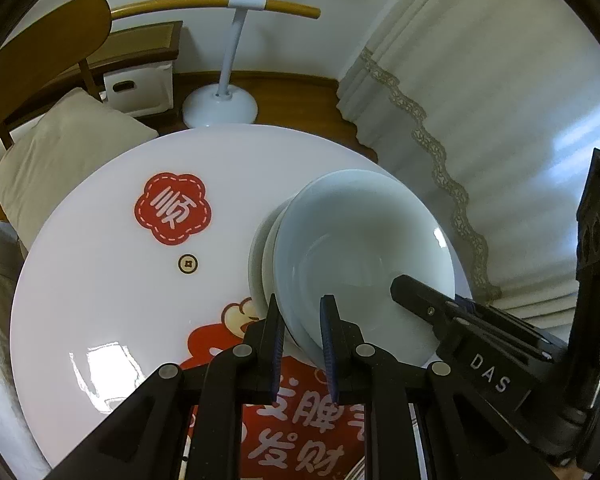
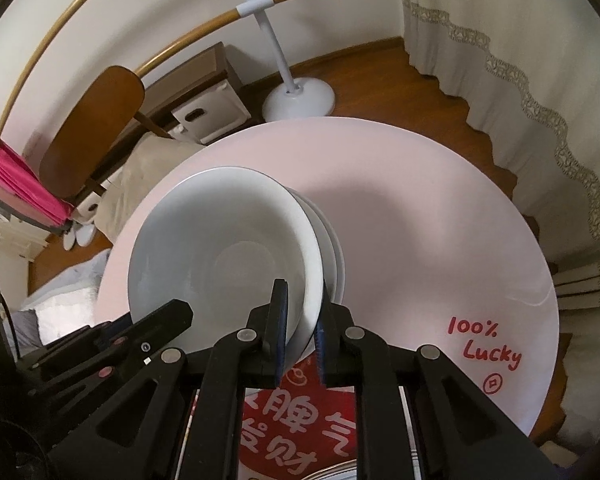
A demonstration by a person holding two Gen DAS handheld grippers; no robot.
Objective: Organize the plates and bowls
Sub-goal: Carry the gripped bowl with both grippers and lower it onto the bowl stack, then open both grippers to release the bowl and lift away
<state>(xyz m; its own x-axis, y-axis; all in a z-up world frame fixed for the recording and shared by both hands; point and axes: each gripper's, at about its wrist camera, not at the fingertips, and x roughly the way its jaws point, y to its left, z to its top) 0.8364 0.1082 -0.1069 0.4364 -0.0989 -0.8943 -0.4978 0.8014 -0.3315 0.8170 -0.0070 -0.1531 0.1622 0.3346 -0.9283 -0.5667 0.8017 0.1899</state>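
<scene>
A stack of pale white bowls (image 1: pixel 360 240) sits on the round white table (image 1: pixel 100 280) with red printed designs. It also shows in the right wrist view (image 2: pixel 228 248). My left gripper (image 1: pixel 303 332) is shut on the near left rim of the top bowl. My right gripper (image 2: pixel 302 320) is shut on the near right rim of the same stack. Each gripper's black fingers show in the other's view, the right (image 1: pixel 424 300) and the left (image 2: pixel 160 316). The bowls tilt a little between the two grippers.
A white floor lamp base (image 1: pixel 220 108) stands on the wooden floor beyond the table. A wooden chair (image 1: pixel 40 60) with a beige cushion (image 1: pixel 60 160) is at the left. Cream lace-trimmed curtains (image 1: pixel 480 120) hang at the right. White storage boxes (image 2: pixel 208 116) sit by the wall.
</scene>
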